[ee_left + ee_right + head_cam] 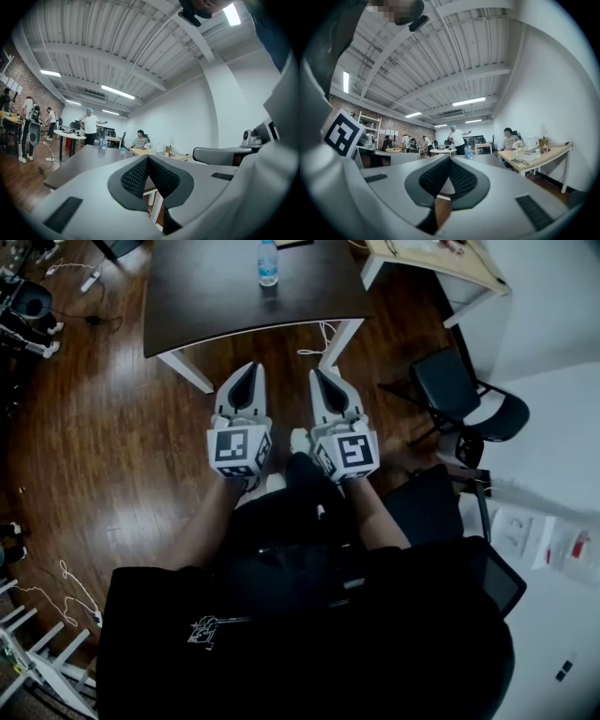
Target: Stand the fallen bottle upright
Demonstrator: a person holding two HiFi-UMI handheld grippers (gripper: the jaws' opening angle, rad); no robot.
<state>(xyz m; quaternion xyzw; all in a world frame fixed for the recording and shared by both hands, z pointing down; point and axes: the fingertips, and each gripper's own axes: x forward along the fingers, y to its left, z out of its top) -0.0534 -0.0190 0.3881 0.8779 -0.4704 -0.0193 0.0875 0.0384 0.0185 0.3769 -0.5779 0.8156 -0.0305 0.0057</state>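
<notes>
The bottle (268, 262) looks to be standing on its base, cap up, toward the far side of the dark table (216, 296), so I judge the righting step is done. My left gripper (246, 381) and right gripper (323, 382) hang side by side over the wood floor (112, 427), well short of the table, both pinched closed on nothing. The next move, I think, only calls for keeping clear so the bottle isn't knocked.
</notes>
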